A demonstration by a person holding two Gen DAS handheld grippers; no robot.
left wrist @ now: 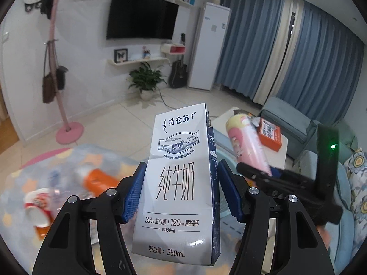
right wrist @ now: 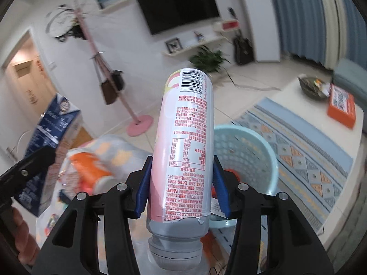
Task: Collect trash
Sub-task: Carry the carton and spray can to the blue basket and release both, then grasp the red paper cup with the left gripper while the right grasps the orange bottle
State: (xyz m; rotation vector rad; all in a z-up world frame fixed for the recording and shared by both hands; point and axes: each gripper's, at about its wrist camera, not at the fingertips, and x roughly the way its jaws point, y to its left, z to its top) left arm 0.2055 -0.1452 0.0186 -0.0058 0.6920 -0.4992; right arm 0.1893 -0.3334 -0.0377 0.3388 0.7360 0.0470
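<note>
Gripping the milk carton (left wrist: 179, 183) in the left tool (left wrist: 181, 192) and the pink bottle (right wrist: 183, 146) in the right tool (right wrist: 183, 188), both hovered near the basket (right wrist: 250, 151) at 3 o'clock of the bottle; best centred above its rim before release.

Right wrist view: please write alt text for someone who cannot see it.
The right claw grips a pink bottle held cap-down, barcode end up, above a pale blue mesh basket. At left, the left claw holds a blue-and-white milk carton. Behind them lie a patterned rug, a wall-mounted TV and a pink coat stand.
</note>
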